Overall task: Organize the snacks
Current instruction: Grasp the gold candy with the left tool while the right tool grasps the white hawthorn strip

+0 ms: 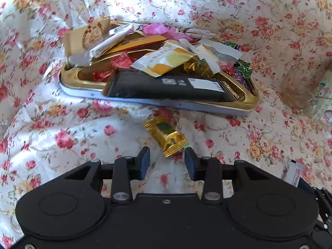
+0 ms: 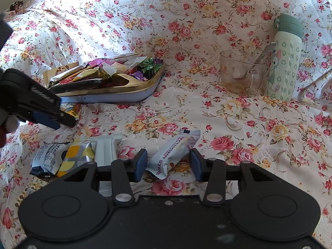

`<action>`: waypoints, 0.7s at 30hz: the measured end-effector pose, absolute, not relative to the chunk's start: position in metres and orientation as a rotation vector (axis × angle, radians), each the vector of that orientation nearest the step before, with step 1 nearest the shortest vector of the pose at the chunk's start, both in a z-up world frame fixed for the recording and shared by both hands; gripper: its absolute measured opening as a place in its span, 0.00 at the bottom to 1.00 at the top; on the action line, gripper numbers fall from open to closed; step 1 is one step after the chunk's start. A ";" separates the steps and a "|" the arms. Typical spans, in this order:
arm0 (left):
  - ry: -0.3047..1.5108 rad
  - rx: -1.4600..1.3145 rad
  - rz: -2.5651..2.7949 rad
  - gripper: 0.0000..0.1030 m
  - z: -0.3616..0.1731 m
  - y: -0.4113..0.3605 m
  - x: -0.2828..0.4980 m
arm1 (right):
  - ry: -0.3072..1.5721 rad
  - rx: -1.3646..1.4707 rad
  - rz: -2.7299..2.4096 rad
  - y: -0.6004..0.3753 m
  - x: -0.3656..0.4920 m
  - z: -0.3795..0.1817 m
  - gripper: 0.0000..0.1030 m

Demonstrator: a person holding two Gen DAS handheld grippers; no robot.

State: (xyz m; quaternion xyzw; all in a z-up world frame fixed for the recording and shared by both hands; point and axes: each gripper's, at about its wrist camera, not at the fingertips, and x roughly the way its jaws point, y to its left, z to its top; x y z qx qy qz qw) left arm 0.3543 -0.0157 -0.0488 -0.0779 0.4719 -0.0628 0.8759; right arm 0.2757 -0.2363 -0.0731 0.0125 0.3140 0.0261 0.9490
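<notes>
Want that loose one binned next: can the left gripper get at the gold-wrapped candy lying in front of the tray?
Probably yes. The gold candy lies alone on the floral cloth, just ahead of the open left gripper, short of the tray; nothing lies between.

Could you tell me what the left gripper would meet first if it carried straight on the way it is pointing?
Most likely the gold candy, lying on the cloth just ahead of the open left gripper, its near end about level with the fingertips. The snack tray lies beyond it. Depth is hard to judge here.
</notes>
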 end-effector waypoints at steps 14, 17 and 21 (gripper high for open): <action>0.968 -0.247 -0.094 0.49 -0.036 -0.013 0.371 | 0.760 0.127 0.021 -0.239 0.285 -0.057 0.47; 0.981 -0.235 -0.062 0.49 -0.040 -0.019 0.378 | 0.784 0.187 -0.008 -0.241 0.290 -0.053 0.47; 1.013 -0.229 -0.053 0.49 -0.048 -0.022 0.384 | 0.787 0.133 -0.045 -0.230 0.294 -0.055 0.44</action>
